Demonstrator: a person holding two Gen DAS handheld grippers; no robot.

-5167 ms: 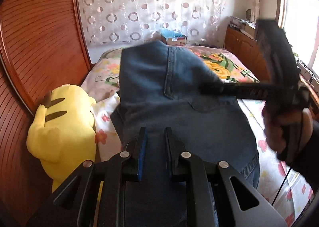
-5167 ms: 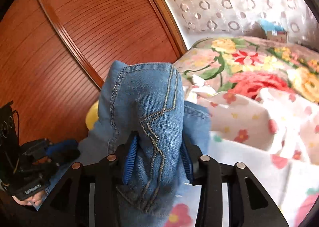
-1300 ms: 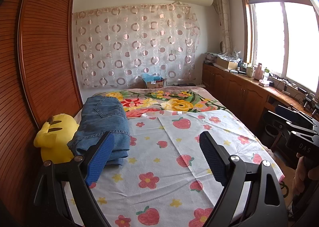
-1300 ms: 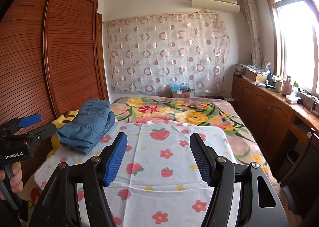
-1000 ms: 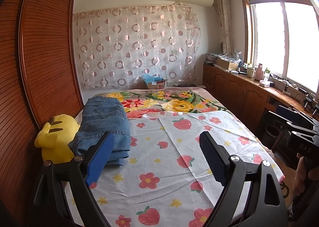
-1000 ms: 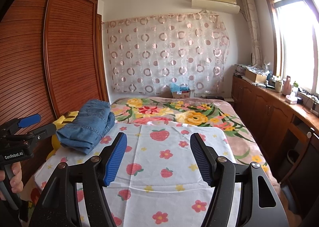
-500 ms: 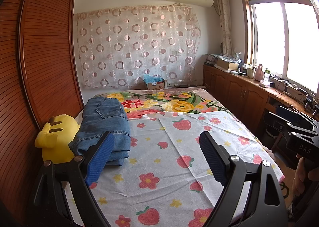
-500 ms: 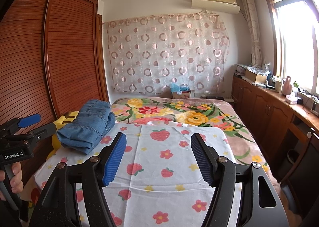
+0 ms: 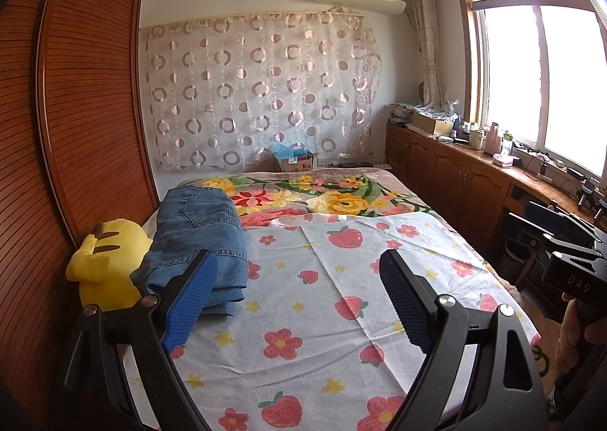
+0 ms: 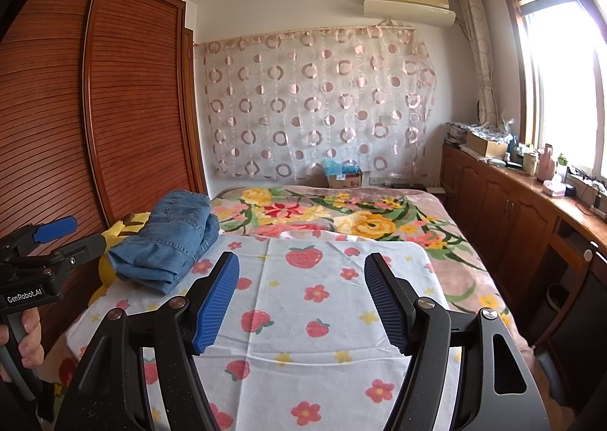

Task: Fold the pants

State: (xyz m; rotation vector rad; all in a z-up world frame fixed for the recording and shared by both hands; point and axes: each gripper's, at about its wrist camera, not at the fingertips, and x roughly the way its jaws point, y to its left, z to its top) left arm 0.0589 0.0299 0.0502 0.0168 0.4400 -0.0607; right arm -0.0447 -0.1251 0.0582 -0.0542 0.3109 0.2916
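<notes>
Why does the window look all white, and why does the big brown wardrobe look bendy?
In the left wrist view the window is so bright with daylight that nothing outside shows; in the right wrist view it glares white the same way. The wardrobe bows in both views because the fisheye lens curves straight lines near the edges. The jeans stay sharp, not blurred.
</notes>
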